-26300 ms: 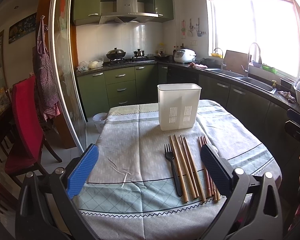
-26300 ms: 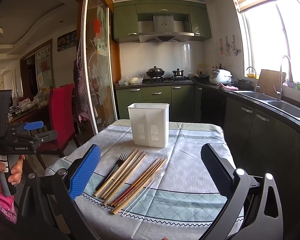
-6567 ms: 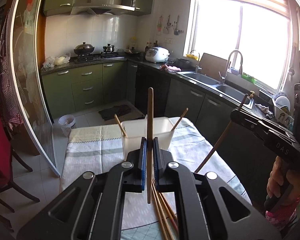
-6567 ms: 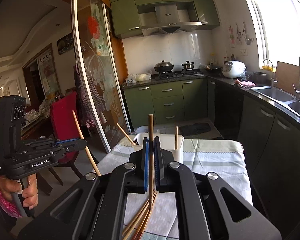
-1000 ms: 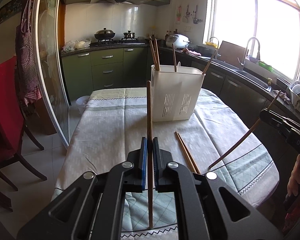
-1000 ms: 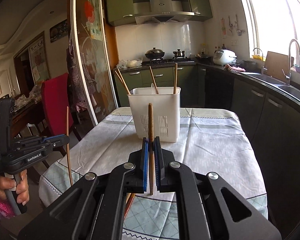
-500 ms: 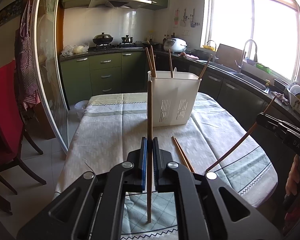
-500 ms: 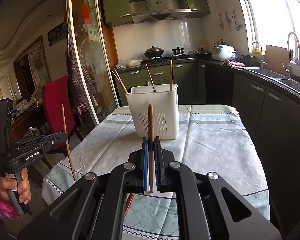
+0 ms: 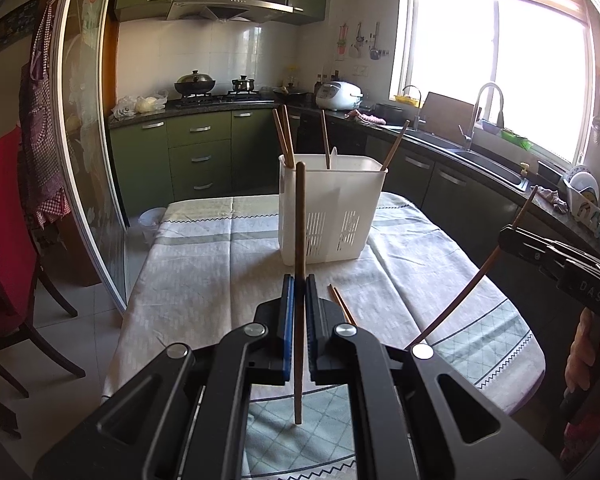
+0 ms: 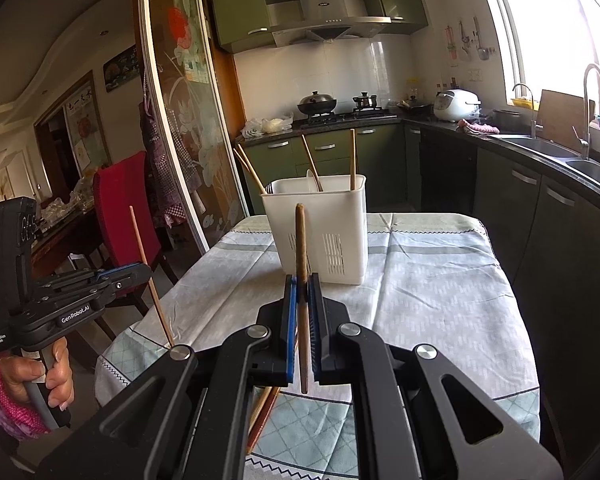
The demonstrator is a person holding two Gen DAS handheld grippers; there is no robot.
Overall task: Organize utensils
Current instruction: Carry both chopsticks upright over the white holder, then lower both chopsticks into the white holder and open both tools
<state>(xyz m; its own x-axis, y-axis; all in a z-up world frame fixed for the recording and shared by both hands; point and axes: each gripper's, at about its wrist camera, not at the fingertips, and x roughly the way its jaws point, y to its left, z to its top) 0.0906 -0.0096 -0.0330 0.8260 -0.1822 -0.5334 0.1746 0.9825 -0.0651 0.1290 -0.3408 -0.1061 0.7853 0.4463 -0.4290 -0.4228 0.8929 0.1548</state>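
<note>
A white slotted utensil holder point(image 9: 332, 208) stands on the table and holds several wooden chopsticks point(image 9: 281, 136) leaning at its rim; it also shows in the right wrist view point(image 10: 320, 228). My left gripper point(image 9: 299, 284) is shut on an upright wooden chopstick point(image 9: 299, 220), above the table in front of the holder. My right gripper point(image 10: 302, 280) is shut on another upright chopstick point(image 10: 301, 240). Two loose chopsticks point(image 9: 342, 308) lie on the cloth just right of my left gripper. The right gripper's chopstick point(image 9: 476, 276) shows slanted in the left wrist view.
The table has a pale patterned cloth point(image 9: 204, 264). A red chair point(image 9: 4, 224) stands at the left. A glass sliding door point(image 9: 88, 152) is left of the table. Dark green counters with a sink point(image 9: 484, 168) run along the right.
Both grippers have risen and moved toward the holder with their chopsticks still gripped.
</note>
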